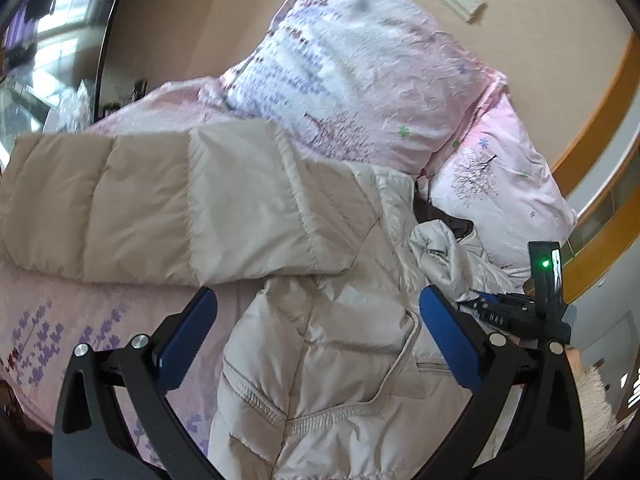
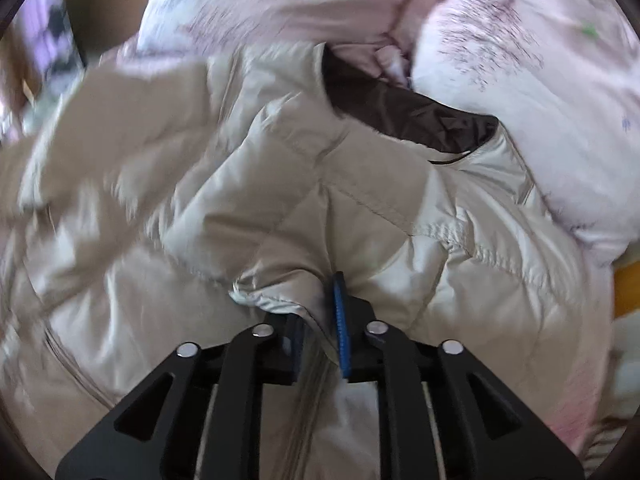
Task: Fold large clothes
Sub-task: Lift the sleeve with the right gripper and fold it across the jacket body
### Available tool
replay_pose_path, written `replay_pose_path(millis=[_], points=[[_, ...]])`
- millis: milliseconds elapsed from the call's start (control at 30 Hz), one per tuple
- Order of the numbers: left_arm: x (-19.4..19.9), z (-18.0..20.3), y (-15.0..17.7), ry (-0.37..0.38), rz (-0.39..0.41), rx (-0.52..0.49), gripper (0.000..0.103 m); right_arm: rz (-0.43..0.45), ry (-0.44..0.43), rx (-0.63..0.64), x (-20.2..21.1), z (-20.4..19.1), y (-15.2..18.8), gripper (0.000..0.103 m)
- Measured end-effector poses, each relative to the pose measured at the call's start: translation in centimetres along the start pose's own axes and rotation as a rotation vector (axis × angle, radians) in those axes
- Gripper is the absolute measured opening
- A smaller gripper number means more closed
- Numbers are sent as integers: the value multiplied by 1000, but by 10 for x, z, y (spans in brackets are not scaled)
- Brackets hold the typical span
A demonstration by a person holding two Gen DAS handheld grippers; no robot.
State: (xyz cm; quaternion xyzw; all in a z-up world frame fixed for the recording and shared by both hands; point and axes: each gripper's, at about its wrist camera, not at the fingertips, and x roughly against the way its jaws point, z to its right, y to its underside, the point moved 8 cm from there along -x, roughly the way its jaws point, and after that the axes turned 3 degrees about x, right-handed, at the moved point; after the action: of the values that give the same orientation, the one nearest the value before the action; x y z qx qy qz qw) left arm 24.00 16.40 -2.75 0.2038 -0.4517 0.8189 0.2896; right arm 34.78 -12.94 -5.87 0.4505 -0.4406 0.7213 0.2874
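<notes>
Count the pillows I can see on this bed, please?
2. One large pink floral pillow leans against the wall behind the beige padded coat; a second pink floral pillow lies to its right. Others may be hidden.

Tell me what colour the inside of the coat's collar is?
Dark brown. The lining of the beige coat shows best in the right wrist view.

Motion blur smears the jacket's sleeve [image 2: 100, 128] (left side), its cuff cut off.
</notes>
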Motion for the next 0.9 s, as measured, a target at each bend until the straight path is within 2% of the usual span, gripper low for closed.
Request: replay_pose_path(millis=[33,100,133,167,200,233,300,333,367,467,600,733,833,900], points=[[1,2,-1,4,11,-16,101,-4,1,9,3,-3,1,26],[3,6,-1,-7,31,-54,101,-15,-38,-13,11,-6,1,48],[4,8,-1,-13,34,-68,101,-17,-77,-25,16,-8,1,71],[5,8,-1,-13,34,-76,101,-11,-120,-29,19,-12,-1,80],[6,10,-1,-9,30,-82,101,20,-154,-13,27,-18,-4,80],[7,10,-2,-3,22,-80,101,35,-142,4,31,-21,-7,78],[7,7,-1,14,3,-61,101,111,-100,12,42,-22,-17,63],[7,4,-1,21,-4,-44,101,136,-84,-9,44,-19,-23,48],[7,1,0,27,-8,-27,101,132,-74,-44,40,-15,-27,34],[13,-12,1,32,-6,24,101,100,-77,-133,20,-4,-35,15],[26,-41,-1,-20,31,79,101,42,-82,-140,-7,-11,-38,13],[38,-69,-3,-78,58,123,101,-32,5,-39,-32,-28,-38,11],[42,-87,-1,-102,61,169,101,-40,53,20,-41,-33,-39,10],[45,-99,0,-120,66,200,101,-30,19,0,-33,-31,-41,10]])
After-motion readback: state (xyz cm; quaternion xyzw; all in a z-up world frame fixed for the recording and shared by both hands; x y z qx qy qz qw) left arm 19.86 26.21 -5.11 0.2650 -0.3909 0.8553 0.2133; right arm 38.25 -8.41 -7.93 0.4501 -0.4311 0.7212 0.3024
